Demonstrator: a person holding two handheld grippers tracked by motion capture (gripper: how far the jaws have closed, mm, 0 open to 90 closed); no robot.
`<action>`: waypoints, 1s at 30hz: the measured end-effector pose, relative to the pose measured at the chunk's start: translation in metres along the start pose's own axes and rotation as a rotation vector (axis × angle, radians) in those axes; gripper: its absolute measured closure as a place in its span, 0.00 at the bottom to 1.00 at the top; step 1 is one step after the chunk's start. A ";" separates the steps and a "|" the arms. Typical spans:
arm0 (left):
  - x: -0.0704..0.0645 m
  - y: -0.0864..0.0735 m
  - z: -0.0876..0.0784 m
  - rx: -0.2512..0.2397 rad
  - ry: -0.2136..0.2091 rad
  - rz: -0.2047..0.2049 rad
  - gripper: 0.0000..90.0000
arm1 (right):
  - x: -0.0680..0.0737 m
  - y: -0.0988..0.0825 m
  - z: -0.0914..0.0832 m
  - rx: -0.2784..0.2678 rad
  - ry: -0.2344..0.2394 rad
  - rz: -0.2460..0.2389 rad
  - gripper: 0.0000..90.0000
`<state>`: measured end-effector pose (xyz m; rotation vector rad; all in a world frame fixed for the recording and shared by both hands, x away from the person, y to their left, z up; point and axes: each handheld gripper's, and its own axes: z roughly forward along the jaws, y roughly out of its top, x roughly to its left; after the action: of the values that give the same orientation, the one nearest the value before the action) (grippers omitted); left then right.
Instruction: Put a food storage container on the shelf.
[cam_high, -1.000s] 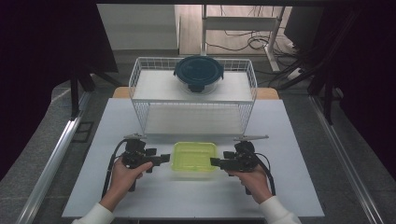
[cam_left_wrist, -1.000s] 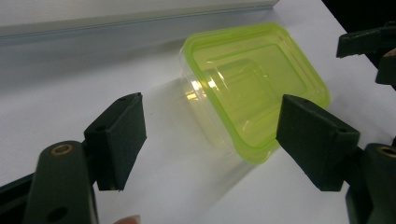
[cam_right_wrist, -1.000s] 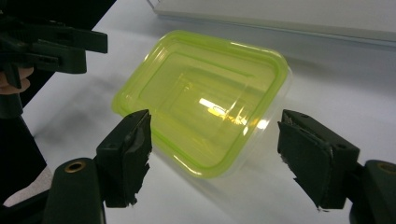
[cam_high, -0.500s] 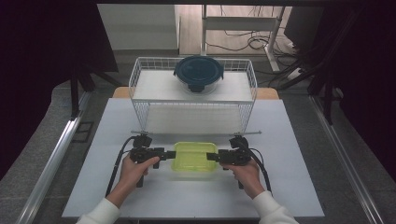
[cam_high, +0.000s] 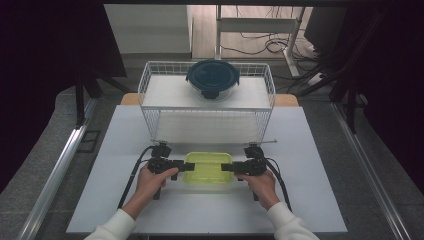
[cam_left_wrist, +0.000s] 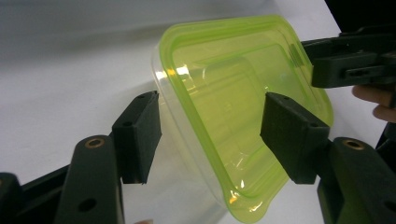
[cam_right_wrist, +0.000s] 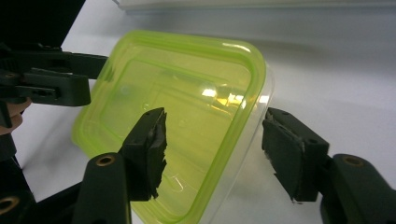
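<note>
**Grippers bracketing the green-lidded container, no clamp yet**

Container (cam_high: 207, 168) sits flat on the white table (cam_high: 310, 150), near the person's edge, just in front of the wire basket (cam_high: 150, 95). Clear body, translucent lime-green lid (cam_left_wrist: 243, 107) seated on top.

Left gripper (cam_high: 184, 165) comes in from the container's left short end, right gripper (cam_high: 229, 167) from the right short end, mirrored and level. Looks like a symmetric two-sided pickup: a wide, shallow box is easier to keep flat from both ends than from one.

Left gripper view: jaws wide, one either side of the container's end, lid rim between them, neither pad touching. Right gripper view: same, jaws wide with a clear gap to the rim on both sides. So both are open and staged around the rim, holding nothing.

Basket holds a round container with a dark blue lid (cam_high: 212, 77) at its back; the front half is free. My guess is the green one goes in there, hence its position right in front.

Risk: the lid edge is thin and slick, so uneven closing could tilt it or pop the lid.
</note>
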<state>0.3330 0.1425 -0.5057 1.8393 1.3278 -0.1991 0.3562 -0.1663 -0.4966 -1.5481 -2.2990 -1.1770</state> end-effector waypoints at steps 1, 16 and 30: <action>0.001 0.000 0.002 0.003 -0.006 -0.002 0.44 | -0.002 -0.001 0.003 0.003 0.011 0.006 0.47; 0.003 -0.004 0.005 0.025 -0.030 -0.089 0.64 | -0.010 -0.005 0.001 -0.001 0.076 0.125 0.68; -0.005 -0.006 -0.009 -0.029 -0.005 -0.067 0.80 | 0.002 -0.010 -0.014 -0.028 0.041 0.093 0.86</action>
<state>0.3225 0.1452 -0.5005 1.7708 1.3828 -0.2187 0.3433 -0.1754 -0.4913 -1.6062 -2.1694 -1.2106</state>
